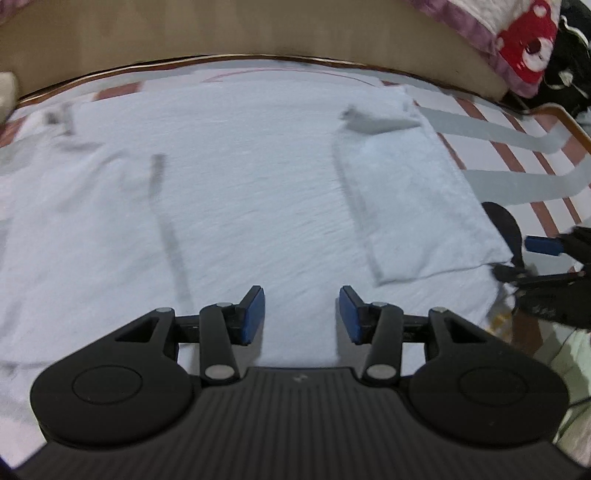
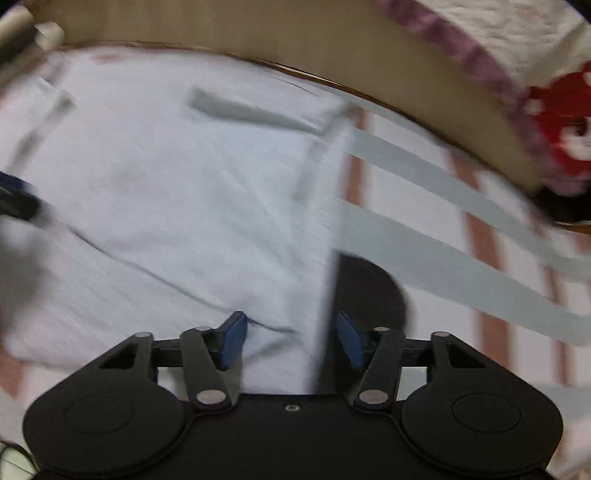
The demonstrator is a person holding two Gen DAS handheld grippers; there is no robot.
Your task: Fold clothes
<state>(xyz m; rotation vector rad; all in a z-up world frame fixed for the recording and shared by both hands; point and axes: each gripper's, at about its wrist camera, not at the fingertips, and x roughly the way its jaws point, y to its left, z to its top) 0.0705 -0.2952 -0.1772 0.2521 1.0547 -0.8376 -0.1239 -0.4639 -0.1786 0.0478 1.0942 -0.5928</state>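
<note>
Striped bedding (image 1: 491,147) in white, grey and reddish brown is being used as the work surface, with a tan headboard (image 1: 258,29) behind. Spread flat on it, a white garment (image 1: 240,206) is lying directly ahead of the left gripper (image 1: 302,314), whose blue pads are being held apart over the cloth, gripping nothing. Its folded-in right panel (image 1: 417,192) is running lengthwise away from that gripper. That panel's outer edge is passing between the parted fingers of the right gripper (image 2: 291,341), judged the nearer for the coming fold.
</note>
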